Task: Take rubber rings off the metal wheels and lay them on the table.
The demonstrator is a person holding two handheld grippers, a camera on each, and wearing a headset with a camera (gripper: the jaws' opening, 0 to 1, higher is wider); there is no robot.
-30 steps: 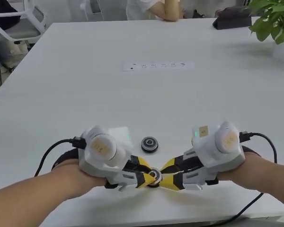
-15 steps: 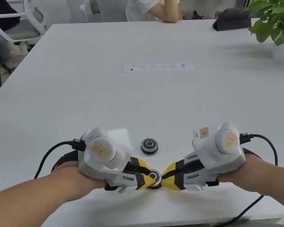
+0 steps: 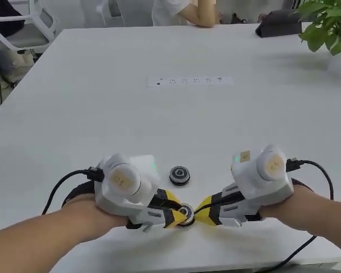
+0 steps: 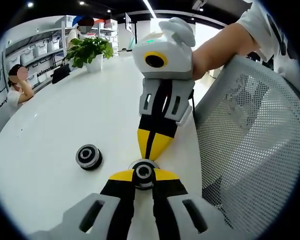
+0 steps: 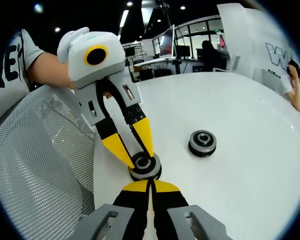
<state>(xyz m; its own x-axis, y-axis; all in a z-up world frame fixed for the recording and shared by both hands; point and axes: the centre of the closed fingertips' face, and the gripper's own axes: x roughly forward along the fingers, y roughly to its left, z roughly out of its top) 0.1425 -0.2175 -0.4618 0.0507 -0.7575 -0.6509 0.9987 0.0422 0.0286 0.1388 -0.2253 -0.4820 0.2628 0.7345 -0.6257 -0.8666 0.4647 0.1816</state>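
**Two metal wheels, two grippers**

The gripped wheel (image 3: 185, 213) sits near the front edge of the table (image 3: 159, 114), clamped between the jaws of the left gripper (image 4: 143, 176). The right gripper (image 5: 150, 184) meets its rim with jaws closed together. The second wheel (image 3: 179, 174) lies free just beyond. Neither wheel has moved since a second ago.

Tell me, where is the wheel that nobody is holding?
In the head view the free wheel lies on the white table, near its front edge and centre, just beyond the gripped wheel.
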